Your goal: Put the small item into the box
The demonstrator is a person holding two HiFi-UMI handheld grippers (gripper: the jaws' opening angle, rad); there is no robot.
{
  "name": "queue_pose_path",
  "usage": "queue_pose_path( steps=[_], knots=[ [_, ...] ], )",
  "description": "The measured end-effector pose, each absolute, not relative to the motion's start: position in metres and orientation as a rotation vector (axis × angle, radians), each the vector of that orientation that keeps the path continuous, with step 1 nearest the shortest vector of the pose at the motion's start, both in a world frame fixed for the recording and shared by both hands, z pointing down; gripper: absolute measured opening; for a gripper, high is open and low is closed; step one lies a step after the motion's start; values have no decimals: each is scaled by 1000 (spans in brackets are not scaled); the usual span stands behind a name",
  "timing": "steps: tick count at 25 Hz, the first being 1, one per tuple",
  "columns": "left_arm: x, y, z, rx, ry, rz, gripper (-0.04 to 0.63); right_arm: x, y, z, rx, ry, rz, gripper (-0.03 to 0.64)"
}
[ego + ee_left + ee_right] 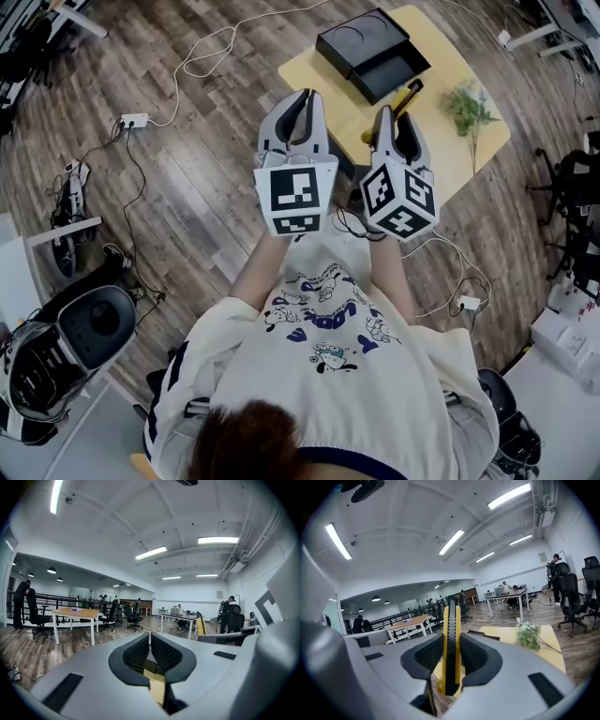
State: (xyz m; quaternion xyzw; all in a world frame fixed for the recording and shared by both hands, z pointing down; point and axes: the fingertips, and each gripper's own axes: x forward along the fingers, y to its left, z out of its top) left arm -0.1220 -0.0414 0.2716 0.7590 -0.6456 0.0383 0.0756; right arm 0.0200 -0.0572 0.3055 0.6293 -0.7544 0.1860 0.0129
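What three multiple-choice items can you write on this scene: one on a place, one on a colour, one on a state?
1. Where does the black box stand?
A. on the floor
B. on the yellow table
C. on a chair

2. What colour is the utility knife?
A. yellow and black
B. red
C. all white

3. In what state is the left hand-held gripper?
A. shut on the knife
B. wide open
C. shut and empty

Answers:
1. B, as the head view shows the box on the tabletop.
2. A, as its yellow body has a black strip, seen in the right hand-held gripper.
3. C, as its jaws meet with nothing between them.
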Motion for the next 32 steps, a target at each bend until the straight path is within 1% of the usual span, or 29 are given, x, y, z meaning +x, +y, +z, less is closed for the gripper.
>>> queue_pose_path(
  steps=[9,20,32],
  knots=[
    [-121,-106,289,2267,-1907,165,28,24,-124,322,1978,-2309,627,124],
    [-97,-188,317,2285,-1805,274,28,49,-199,356,2032,-2192,757,124],
    [-63,-241,364,2289,-1644,390,28,75,-238,401,2088,-2025,913,124]
  ],
)
